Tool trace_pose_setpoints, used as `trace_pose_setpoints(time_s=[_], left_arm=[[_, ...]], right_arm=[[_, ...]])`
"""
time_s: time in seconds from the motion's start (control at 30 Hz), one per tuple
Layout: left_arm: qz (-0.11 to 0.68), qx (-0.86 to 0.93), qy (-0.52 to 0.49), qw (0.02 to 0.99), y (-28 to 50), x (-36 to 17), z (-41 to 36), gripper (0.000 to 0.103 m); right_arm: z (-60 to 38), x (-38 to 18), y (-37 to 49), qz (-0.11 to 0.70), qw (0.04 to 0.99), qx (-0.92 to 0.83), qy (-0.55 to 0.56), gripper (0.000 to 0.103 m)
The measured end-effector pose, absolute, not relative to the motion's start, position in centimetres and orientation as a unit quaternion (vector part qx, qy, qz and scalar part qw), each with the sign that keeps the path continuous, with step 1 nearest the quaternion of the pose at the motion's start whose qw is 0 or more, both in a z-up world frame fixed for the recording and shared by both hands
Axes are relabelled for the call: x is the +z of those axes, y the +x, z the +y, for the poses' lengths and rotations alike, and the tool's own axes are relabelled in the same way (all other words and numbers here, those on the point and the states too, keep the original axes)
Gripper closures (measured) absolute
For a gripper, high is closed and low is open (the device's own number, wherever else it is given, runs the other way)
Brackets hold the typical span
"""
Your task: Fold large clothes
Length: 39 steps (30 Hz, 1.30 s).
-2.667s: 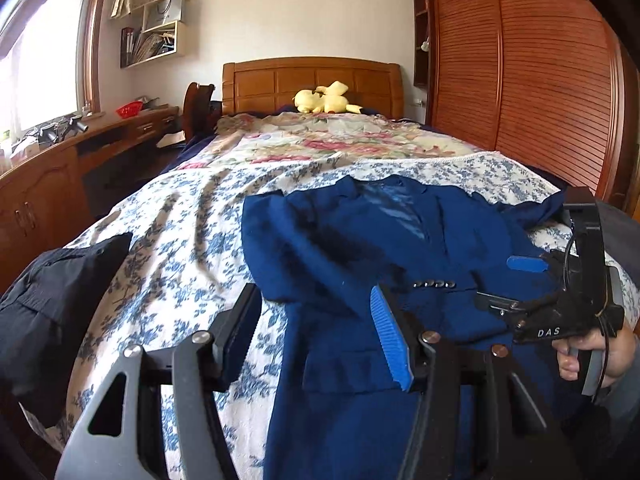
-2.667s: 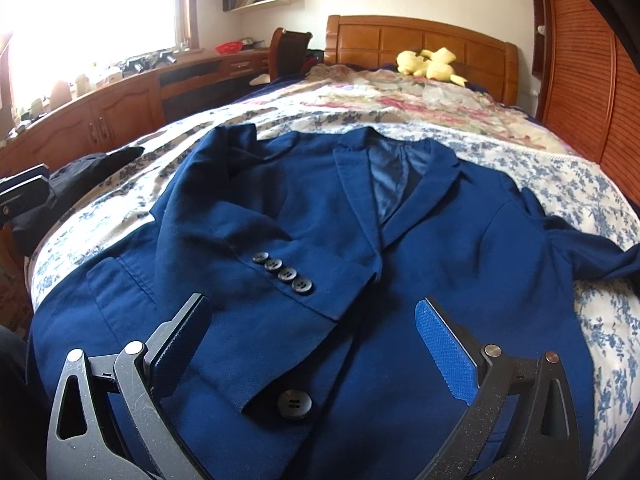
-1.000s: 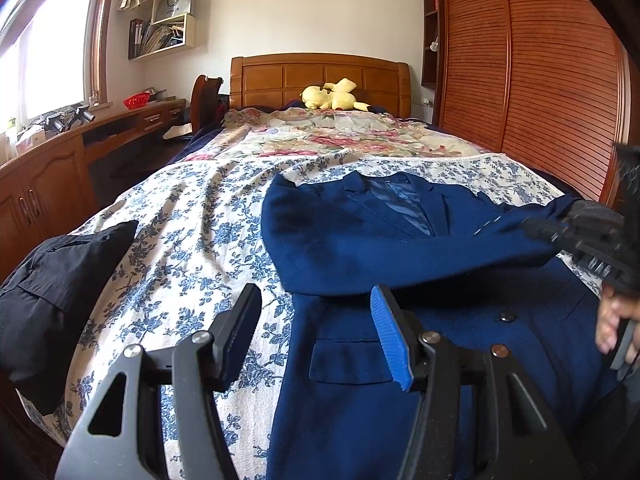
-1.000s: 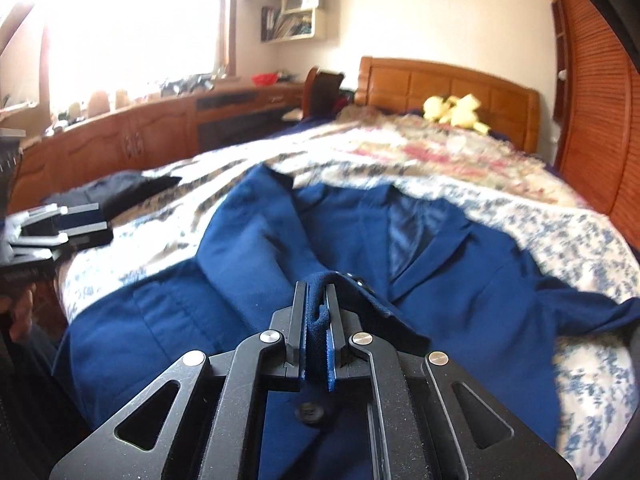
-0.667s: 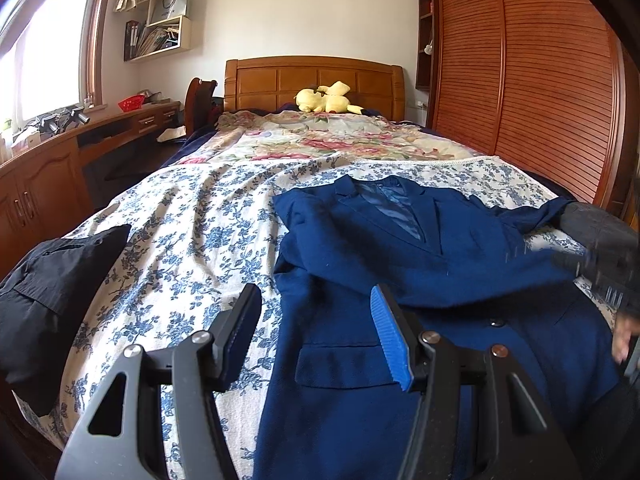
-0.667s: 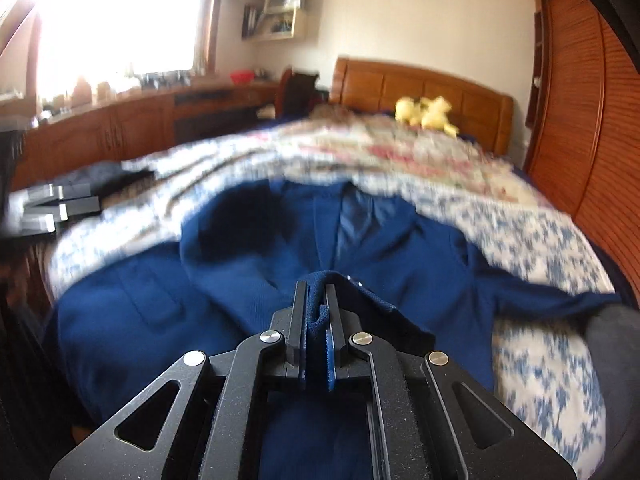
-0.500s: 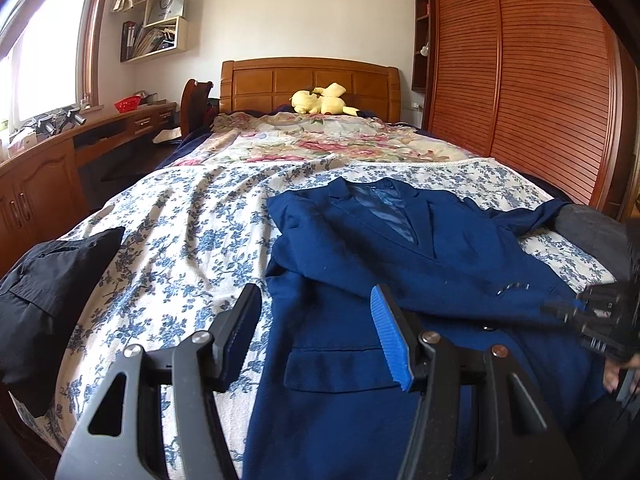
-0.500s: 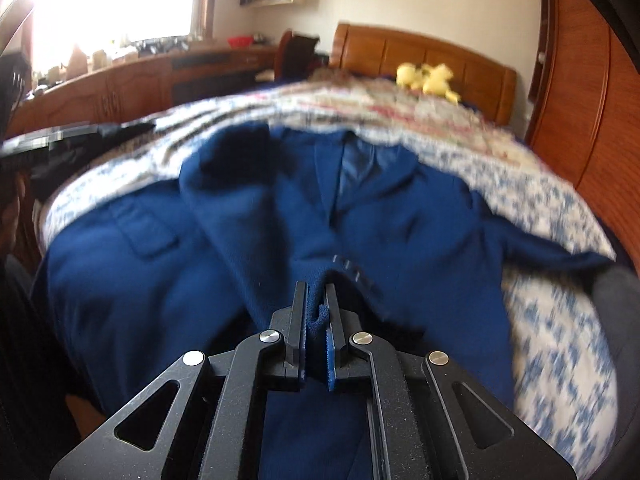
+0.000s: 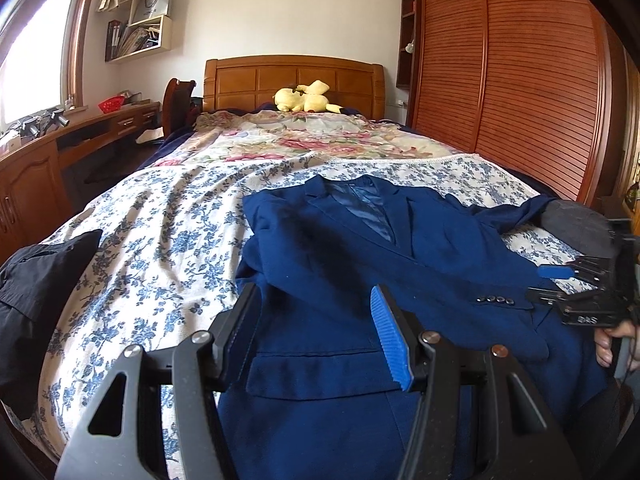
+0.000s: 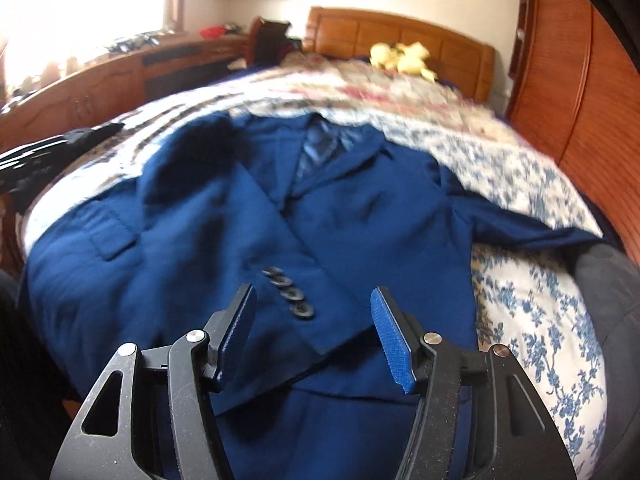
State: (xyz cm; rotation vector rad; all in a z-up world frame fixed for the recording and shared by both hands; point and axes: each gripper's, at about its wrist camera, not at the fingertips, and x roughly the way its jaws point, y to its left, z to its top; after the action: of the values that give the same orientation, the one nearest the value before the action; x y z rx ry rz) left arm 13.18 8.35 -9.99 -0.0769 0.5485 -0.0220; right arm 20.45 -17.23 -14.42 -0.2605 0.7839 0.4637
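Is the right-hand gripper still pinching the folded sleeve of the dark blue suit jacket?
Apart. In the right wrist view the right gripper has its jaws opening, and the sleeve cuff of the jacket lies flat between its pads, clear of both.

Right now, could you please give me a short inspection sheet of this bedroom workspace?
Surface: bed under a blue-flowered sheet.
Job's things: blue jacket lies flat, one sleeve folded across its front, the other trailing sideways.
Clutter: black garment at the bed's edge; yellow plush toy by the headboard.
Grippers: left gripper open, empty; right gripper opening above the cuff.
Cables: nothing seen.
Surroundings: louvred wardrobe, desk, shelves.
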Motion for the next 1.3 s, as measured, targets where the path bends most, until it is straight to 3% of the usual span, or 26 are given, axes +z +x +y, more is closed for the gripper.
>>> trace_pose_setpoints(time_s=[0.3, 0.37, 0.4, 0.47, 0.57, 0.87, 1.2, 1.3], left_arm=[[0.272, -0.015, -0.037, 0.961, 13.4, -10.0, 8.0, 0.047], [0.272, -0.016, -0.038, 0.961, 13.4, -10.0, 8.0, 0.047], [0.272, -0.016, -0.038, 0.961, 13.4, -9.9, 7.9, 0.047], [0.272, -0.017, -0.038, 0.961, 13.4, -9.8, 7.7, 0.047], [0.272, -0.019, -0.040, 0.961, 13.7, -9.9, 7.4, 0.047], [0.269, -0.028, -0.039, 0.962, 14.2, -9.6, 6.6, 0.047], [0.276, -0.025, -0.037, 0.960, 14.6, -9.8, 6.3, 0.047], [0.276, -0.026, -0.037, 0.960, 14.6, -9.9, 6.2, 0.047]], right_arm=[[-18.1, -18.4, 22.7, 0.438, 0.865, 0.230, -0.083, 0.044], [-17.6, -18.3, 22.1, 0.433, 0.862, 0.246, -0.091, 0.063], [-17.3, -18.1, 21.7, 0.430, 0.861, 0.252, -0.099, 0.067], [-16.7, -17.6, 21.3, 0.422, 0.860, 0.264, -0.111, 0.091], [-16.4, -15.9, 20.4, 0.391, 0.871, 0.269, -0.125, 0.096], [-18.7, -7.8, 18.7, 0.287, 0.923, 0.219, -0.134, 0.098], [-21.3, -11.1, 20.8, 0.343, 0.916, 0.148, -0.149, 0.096], [-21.4, -11.7, 20.6, 0.341, 0.918, 0.130, -0.157, 0.077]])
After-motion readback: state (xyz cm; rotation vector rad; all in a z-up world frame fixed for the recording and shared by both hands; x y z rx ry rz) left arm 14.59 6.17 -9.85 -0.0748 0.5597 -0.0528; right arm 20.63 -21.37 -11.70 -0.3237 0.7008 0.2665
